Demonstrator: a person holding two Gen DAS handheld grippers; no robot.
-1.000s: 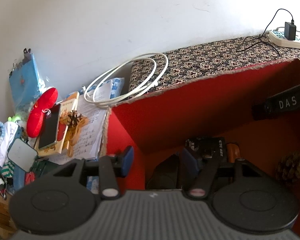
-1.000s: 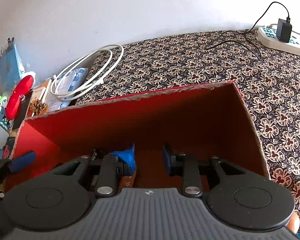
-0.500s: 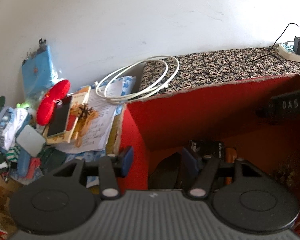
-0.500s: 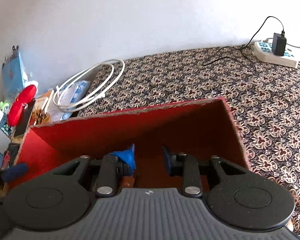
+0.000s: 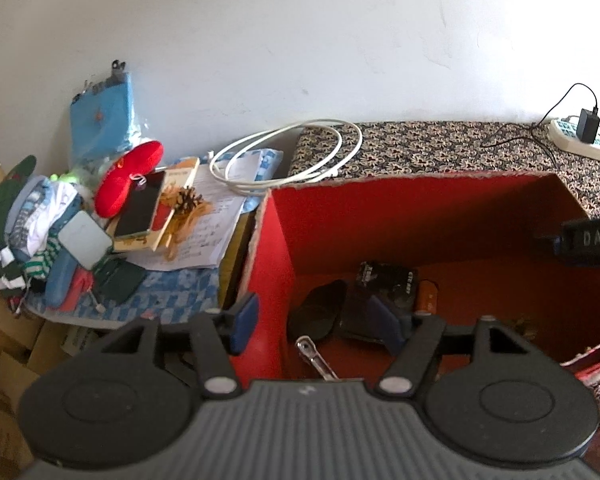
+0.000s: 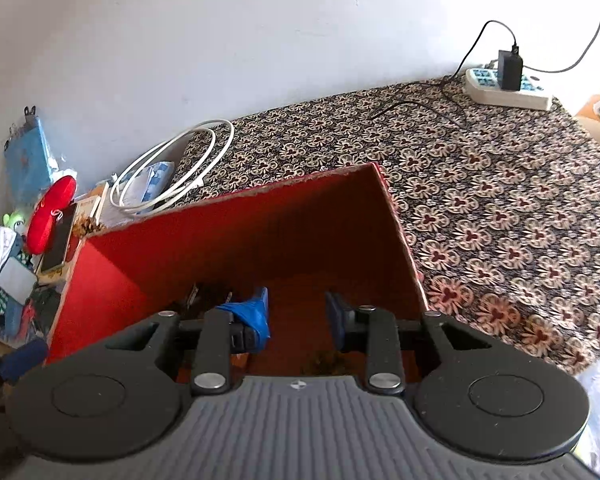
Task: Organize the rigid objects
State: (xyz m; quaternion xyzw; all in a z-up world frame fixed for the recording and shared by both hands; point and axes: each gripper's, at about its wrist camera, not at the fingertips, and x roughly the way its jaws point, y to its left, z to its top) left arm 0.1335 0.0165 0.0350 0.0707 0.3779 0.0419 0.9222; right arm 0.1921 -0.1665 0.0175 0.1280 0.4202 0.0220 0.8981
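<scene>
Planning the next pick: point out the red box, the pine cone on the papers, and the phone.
red box [image 5: 380, 216], left wrist view, inner back wall.
pine cone [image 5: 188, 199], left wrist view, centre of its scales.
phone [image 5: 140, 210], left wrist view, middle of dark screen.

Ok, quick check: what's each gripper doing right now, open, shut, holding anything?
Left gripper: open, holding nothing, straddling the red box wall.
Right gripper: open, holding nothing, over the box.
</scene>
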